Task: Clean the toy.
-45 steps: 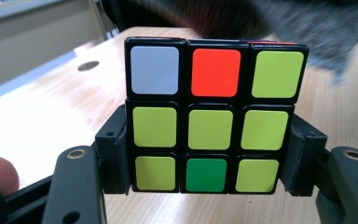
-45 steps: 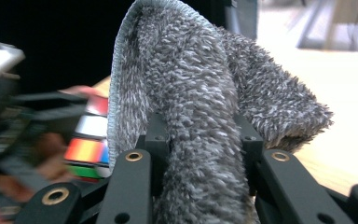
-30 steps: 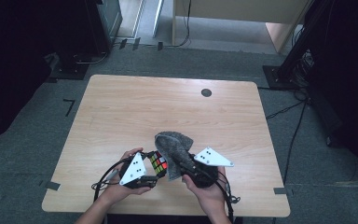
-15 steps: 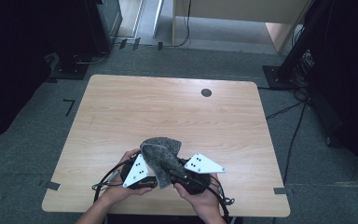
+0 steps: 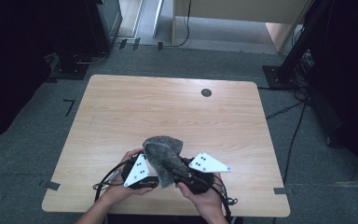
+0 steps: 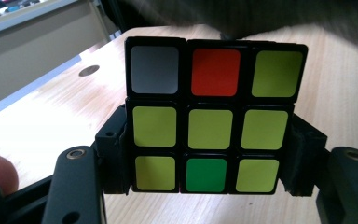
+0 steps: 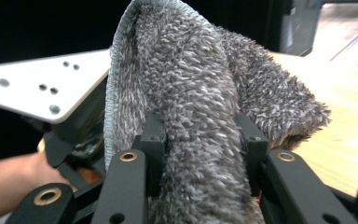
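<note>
My left gripper [image 6: 209,142] is shut on a colour cube [image 6: 214,121], its jaws pressing the left and right sides; the face toward the camera is mostly yellow-green, with a grey, a red and a green sticker. My right gripper [image 7: 203,140] is shut on a fluffy grey cloth [image 7: 200,84], which bulges up between its jaws. In the high view both hands meet near the table's front edge. There the cloth [image 5: 161,151] hangs from the right gripper [image 5: 170,167] over the front of the left gripper [image 5: 154,179] and hides the cube.
The wooden table [image 5: 168,112] has a small black round cap [image 5: 206,92] near its far edge. Black cables [image 5: 107,179] trail from the grippers toward the front edge. A wooden cabinet [image 5: 242,18] and dark stands line the far floor.
The right gripper carried the cloth to the left, from beside the cube to over it. The cube, visible from above a second ago, is now covered. The left hand stayed put.
</note>
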Demonstrator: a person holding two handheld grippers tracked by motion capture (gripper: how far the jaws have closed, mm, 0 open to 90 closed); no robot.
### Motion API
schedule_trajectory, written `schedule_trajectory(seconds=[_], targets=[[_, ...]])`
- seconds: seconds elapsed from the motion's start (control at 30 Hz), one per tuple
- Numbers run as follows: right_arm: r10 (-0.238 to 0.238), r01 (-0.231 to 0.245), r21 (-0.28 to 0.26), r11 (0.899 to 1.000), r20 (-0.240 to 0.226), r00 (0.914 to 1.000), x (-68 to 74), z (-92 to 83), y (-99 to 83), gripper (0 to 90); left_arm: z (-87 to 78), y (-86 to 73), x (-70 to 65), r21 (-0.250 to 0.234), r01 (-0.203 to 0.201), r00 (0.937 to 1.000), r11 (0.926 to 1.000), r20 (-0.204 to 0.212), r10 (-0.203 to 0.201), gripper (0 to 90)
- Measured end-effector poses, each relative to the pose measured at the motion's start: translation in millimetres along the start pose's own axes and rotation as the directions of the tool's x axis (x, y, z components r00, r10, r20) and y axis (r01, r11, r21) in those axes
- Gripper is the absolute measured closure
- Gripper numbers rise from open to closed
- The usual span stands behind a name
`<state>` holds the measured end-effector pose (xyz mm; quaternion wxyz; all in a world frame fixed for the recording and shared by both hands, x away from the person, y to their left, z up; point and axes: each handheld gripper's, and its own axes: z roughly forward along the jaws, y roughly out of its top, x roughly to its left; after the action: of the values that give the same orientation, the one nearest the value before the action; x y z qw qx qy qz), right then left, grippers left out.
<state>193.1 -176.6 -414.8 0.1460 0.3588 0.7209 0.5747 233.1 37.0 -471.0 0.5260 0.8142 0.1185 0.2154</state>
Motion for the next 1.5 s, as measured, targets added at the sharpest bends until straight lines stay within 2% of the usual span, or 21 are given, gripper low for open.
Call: schedule_trajectory(seconds=[0.07, 0.13, 0.23, 0.33, 0.4, 0.47, 0.57, 0.6, 0.67, 0.73, 0.77, 0.83, 0.93, 0.97, 1.03, 1.13, 1.2, 1.23, 1.3, 1.4, 1.5], targets=[[-0.008, 0.008, 0.008, 1.000, 0.004, 1.0000, 1.4, 3.5, -2.6, 64.2, -1.8, 0.0, 0.0, 0.006, -0.009, 0.9999, 0.9999, -0.007, 0.009, 33.9], [0.018, -0.018, 0.010, 1.000, 0.022, 0.9996, -5.7, 3.1, -3.3, 64.4, -4.0, -0.5, 1.3, -0.006, -0.005, 1.0000, 1.0000, -0.004, 0.005, 34.0], [0.041, -0.044, 0.018, 0.999, 0.119, 0.9920, -22.0, -0.6, -5.3, 64.6, -5.8, -0.5, 3.4, -0.017, 0.001, 0.9999, 0.9999, -0.011, -0.001, 34.0], [0.090, -0.093, 0.009, 0.996, 0.172, 0.9809, -33.8, -7.0, -5.6, 64.9, -5.5, -0.8, 4.8, -0.025, 0.011, 0.9999, 0.9996, -0.013, -0.011, 33.9], [0.105, -0.101, -0.033, 0.994, 0.149, 0.9832, -31.3, -12.0, -2.9, 64.8, -3.4, -1.3, 5.2, -0.007, 0.012, 0.9998, 0.9999, -0.017, -0.013, 34.0], [0.083, -0.078, -0.058, 0.995, 0.085, 0.9929, -19.6, -13.3, 2.5, 64.8, -1.2, -2.4, 5.1, 0.001, 0.023, 0.9997, 0.9997, -0.009, -0.023, 33.9], [0.034, -0.034, -0.042, 0.999, 0.007, 0.9994, -2.2, -8.5, 5.3, 64.5, -0.2, -2.7, 3.9, 0.006, 0.017, 0.9999, 0.9998, -0.004, -0.017, 33.9], [0.014, -0.014, -0.022, 1.000, 0.000, 0.9999, 2.6, -5.1, 4.7, 64.5, -0.5, -2.0, 2.9, -0.002, 0.012, 0.9999, 0.9999, -0.003, -0.012, 33.9], [-0.002, 0.001, 0.017, 1.000, 0.016, 0.9999, 5.6, 1.7, 0.5, 63.8, -3.5, 0.3, 2.4, -0.016, 0.019, 0.9998, 0.9997, 0.010, -0.019, 34.0], [0.050, -0.050, -0.009, 0.999, -0.009, 0.9987, -1.8, 2.5, -3.6, 63.9, -5.9, -0.7, 4.3, -0.023, 0.021, 0.9996, 0.9995, 0.019, -0.021, 34.0], [0.062, -0.062, -0.003, 0.998, 0.011, 0.9980, -6.3, 1.7, -3.5, 64.3, -7.2, -1.6, 5.5, -0.033, 0.030, 0.9993, 0.9990, 0.024, -0.029, 33.9], [0.048, -0.049, 0.007, 0.999, 0.102, 0.9936, -15.9, -1.4, -3.6, 64.8, -9.0, -2.0, 8.1, -0.042, 0.041, 0.9990, 0.9982, 0.020, -0.041, 34.0], [0.101, -0.102, 0.002, 0.995, 0.166, 0.9809, -28.4, -9.1, -3.7, 65.2, -8.1, -2.2, 9.3, -0.038, 0.037, 0.9993, 0.9986, -0.003, -0.037, 34.0], [0.109, -0.107, -0.016, 0.994, 0.164, 0.9805, -27.9, -11.7, -2.5, 65.2, -7.0, -2.5, 8.9, -0.027, 0.032, 0.9995, 0.9991, -0.007, -0.032, 34.0], [0.108, -0.103, -0.054, 0.993, 0.101, 0.9890, -20.3, -14.0, 0.9, 64.9, -4.0, -3.0, 6.8, -0.014, 0.029, 0.9995, 0.9995, -0.010, -0.029, 34.0], [0.042, -0.041, -0.034, 0.999, 0.011, 0.9991, 0.4, -7.1, 3.0, 64.7, -2.3, -0.5, 3.1, -0.018, 0.014, 0.9999, 0.9997, -0.004, -0.014, 33.9], [0.001, -0.001, 0.002, 1.000, 0.003, 1.0000, 9.0, 0.0, 0.0, 64.6, -3.5, 1.4, 1.4, -0.019, 0.012, 0.9999, 0.9997, -0.002, -0.012, 34.0], [-0.006, 0.006, -0.007, 1.000, 0.007, 1.0000, 8.9, 1.6, -2.1, 64.8, -4.4, 1.1, 1.7, -0.018, 0.006, 1.0000, 0.9998, -0.006, -0.007, 34.0], [0.036, -0.035, -0.012, 0.999, 0.016, 0.9992, -0.3, 1.1, -3.9, 65.0, -6.8, 0.1, 3.6, -0.030, 0.015, 0.9999, 0.9995, 0.006, -0.015, 34.0], [0.088, -0.087, -0.012, 0.996, 0.081, 0.9928, -21.0, -2.8, -7.2, 65.0, -9.4, 0.7, 4.7, -0.043, 0.021, 0.9998, 0.9988, 0.005, -0.021, 34.0], [0.137, -0.139, 0.005, 0.990, 0.169, 0.9762, -39.3, -8.2, -8.6, 65.2, -11.1, 0.7, 6.1, -0.071, 0.032, 0.9994, 0.9970, 0.011, -0.031, 34.0]])
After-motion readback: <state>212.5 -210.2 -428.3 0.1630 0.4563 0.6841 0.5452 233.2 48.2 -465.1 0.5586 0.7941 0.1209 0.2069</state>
